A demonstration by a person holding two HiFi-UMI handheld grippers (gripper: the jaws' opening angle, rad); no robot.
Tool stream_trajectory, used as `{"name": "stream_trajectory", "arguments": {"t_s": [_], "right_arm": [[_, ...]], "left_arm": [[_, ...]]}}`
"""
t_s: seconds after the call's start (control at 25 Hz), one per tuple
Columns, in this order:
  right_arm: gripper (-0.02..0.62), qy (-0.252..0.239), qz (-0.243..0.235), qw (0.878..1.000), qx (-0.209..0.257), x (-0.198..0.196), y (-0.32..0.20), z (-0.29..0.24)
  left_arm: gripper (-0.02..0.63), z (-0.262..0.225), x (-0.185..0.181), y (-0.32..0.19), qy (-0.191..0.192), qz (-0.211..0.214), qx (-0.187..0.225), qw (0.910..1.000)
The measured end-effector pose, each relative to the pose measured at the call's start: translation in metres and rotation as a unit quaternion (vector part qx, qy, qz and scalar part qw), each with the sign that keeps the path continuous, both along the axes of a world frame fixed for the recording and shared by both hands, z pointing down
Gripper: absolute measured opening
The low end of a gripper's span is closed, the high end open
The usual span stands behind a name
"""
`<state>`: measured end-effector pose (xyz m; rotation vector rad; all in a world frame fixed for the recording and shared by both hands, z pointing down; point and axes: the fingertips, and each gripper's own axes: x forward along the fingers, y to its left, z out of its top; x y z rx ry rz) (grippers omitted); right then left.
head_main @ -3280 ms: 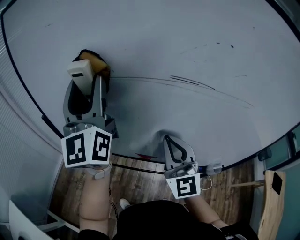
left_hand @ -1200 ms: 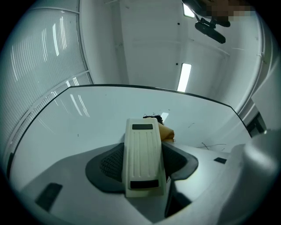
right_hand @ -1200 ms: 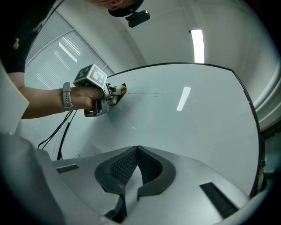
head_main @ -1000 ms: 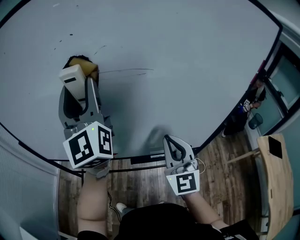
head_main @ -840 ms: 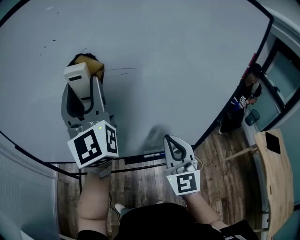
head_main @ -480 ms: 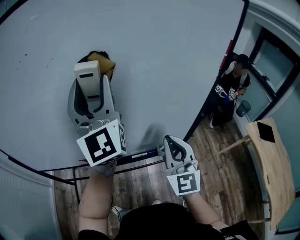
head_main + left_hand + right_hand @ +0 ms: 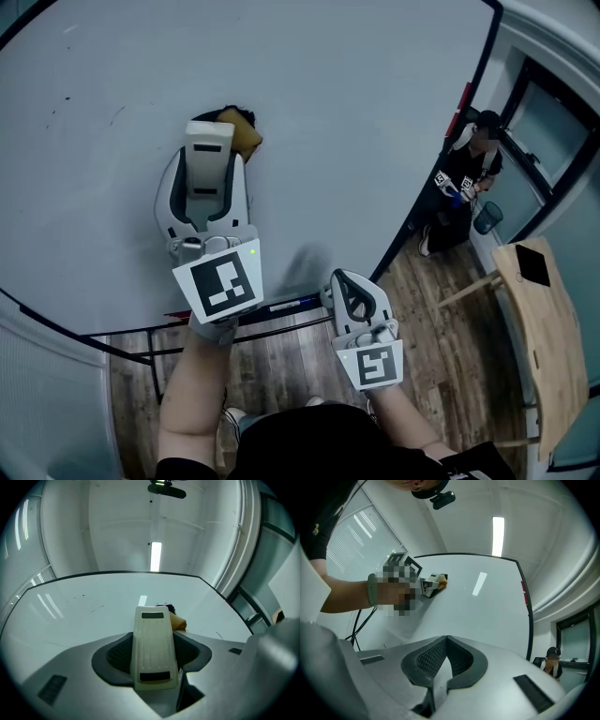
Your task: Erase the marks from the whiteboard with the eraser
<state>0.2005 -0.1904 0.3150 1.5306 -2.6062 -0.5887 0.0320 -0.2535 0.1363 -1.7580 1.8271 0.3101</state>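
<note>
Nearest you, at 5 o'clock, your right gripper (image 7: pixel 348 278) hangs by the bottom edge of the whiteboard (image 7: pixel 356 112), jaws pressed together on nothing. Toward 11 o'clock your left gripper (image 7: pixel 216 131) is clamped on the eraser (image 7: pixel 244 134), whose yellow end touches the board near its middle, and a few faint marks (image 7: pixel 113 114) lie left of it at about 10 o'clock. Farthest off, at 2 o'clock, a person (image 7: pixel 466 173) is past the board's right edge.
</note>
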Motion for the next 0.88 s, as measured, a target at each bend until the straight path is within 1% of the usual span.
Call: {"name": "stream_trajectory", "arguments": {"t_s": [0.08, 0.12, 0.24, 0.28, 0.36, 0.44, 0.52, 0.56, 0.64, 0.76, 0.88], "right_arm": [[0.026, 0.001, -0.013, 1.0, 0.002, -0.024, 0.003, -0.001], [0.026, 0.003, -0.02, 1.0, 0.003, -0.041, 0.006, -0.001], [0.026, 0.007, -0.041, 0.999, -0.001, -0.107, 0.016, 0.0], [0.026, 0.007, -0.048, 0.999, -0.002, -0.125, 0.018, 0.0], [0.026, 0.004, -0.063, 0.998, -0.003, -0.137, 0.018, 0.0], [0.026, 0.001, -0.077, 0.997, -0.004, -0.131, 0.015, 0.001], [0.026, 0.0, -0.091, 0.996, -0.004, -0.133, 0.014, 0.002], [0.026, -0.001, -0.099, 0.995, -0.003, -0.142, 0.016, 0.001], [0.026, 0.0, -0.115, 0.993, -0.002, -0.174, 0.023, 0.0], [0.026, 0.003, -0.134, 0.991, -0.002, -0.217, 0.033, 0.0], [0.026, 0.008, -0.148, 0.989, -0.002, -0.238, 0.037, 0.002]], "left_arm": [[0.261, 0.003, -0.024, 0.005, 0.003, -0.008, -0.003, 1.0], [0.261, 0.005, -0.043, 0.009, 0.009, -0.013, -0.003, 0.9999], [0.261, 0.007, -0.118, 0.026, 0.024, -0.028, -0.004, 0.9993], [0.261, 0.007, -0.137, 0.03, 0.028, -0.032, -0.005, 0.9991], [0.262, 0.007, -0.153, 0.035, 0.035, -0.038, -0.008, 0.9986], [0.262, 0.009, -0.155, 0.036, 0.035, -0.046, -0.008, 0.9983], [0.262, 0.012, -0.169, 0.039, 0.034, -0.056, 0.0, 0.9979], [0.262, 0.014, -0.185, 0.043, 0.043, -0.059, 0.003, 0.9973], [0.262, 0.019, -0.233, 0.055, 0.075, -0.066, 0.006, 0.9949], [0.262, 0.031, -0.3, 0.075, 0.122, -0.084, 0.004, 0.9889], [0.262, 0.047, -0.343, 0.087, 0.158, -0.108, -0.009, 0.9815]]}}
